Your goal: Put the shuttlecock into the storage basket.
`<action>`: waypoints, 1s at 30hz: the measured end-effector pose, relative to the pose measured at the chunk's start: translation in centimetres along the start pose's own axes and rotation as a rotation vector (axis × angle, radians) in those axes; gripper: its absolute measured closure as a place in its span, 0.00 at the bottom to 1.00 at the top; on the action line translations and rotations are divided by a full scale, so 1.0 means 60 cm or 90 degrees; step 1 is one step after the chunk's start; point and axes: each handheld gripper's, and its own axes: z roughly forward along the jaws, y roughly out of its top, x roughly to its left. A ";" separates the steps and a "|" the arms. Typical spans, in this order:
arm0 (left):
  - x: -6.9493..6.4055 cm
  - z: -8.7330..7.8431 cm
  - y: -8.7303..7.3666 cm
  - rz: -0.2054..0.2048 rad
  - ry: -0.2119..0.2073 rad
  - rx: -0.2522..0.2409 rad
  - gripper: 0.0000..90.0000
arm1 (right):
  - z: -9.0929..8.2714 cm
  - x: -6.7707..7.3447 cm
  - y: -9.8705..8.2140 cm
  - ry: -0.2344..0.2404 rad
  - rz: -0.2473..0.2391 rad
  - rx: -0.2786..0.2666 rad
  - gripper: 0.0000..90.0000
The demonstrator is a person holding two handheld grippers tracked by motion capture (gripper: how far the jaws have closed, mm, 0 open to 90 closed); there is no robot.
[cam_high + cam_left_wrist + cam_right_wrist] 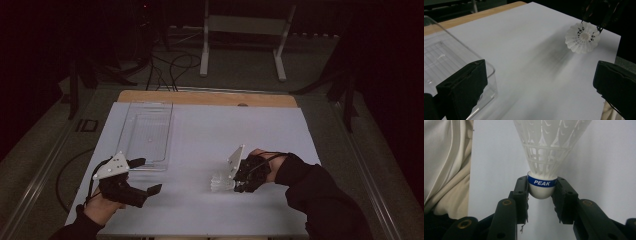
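A white plastic shuttlecock (549, 145) with a blue band reading PEAK is held by its rounded cork end, and my right gripper (541, 191) is shut on that end. In the high view the right gripper (236, 184) sits at the front right of the table, with the shuttlecock (220, 182) pointing left, skirt first. My left gripper (149, 176) hovers at the front left, its jaws wide open and empty. From the left gripper view, the shuttlecock (582, 37) faces me skirt-on, far across the sheet between my left gripper's (539, 85) jaws.
A clear plastic tray (147, 132) lies at the left, just beyond the left gripper; its corner (454, 55) is close behind the left jaw. A white sheet (225, 130) covers the table. Cream cloth (446, 170) hangs beside the right gripper. Stand legs (204, 45) and cables lie beyond.
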 end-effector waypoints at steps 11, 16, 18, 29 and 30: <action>-0.009 0.023 0.043 0.005 0.037 0.054 0.00 | 0.003 0.002 0.006 -0.001 -0.007 0.003 0.74; -0.010 0.038 0.063 0.009 0.027 0.070 0.00 | 0.001 0.004 0.010 0.003 -0.012 0.000 0.73; -0.011 0.045 0.072 0.019 0.023 0.087 0.00 | 0.000 0.005 0.012 0.002 -0.013 0.002 0.74; -0.013 0.091 0.105 0.057 -0.018 0.178 0.00 | 0.003 0.009 0.023 0.004 -0.035 0.012 0.73; -0.013 0.091 0.105 0.057 -0.018 0.178 0.00 | 0.003 0.009 0.023 0.004 -0.035 0.012 0.73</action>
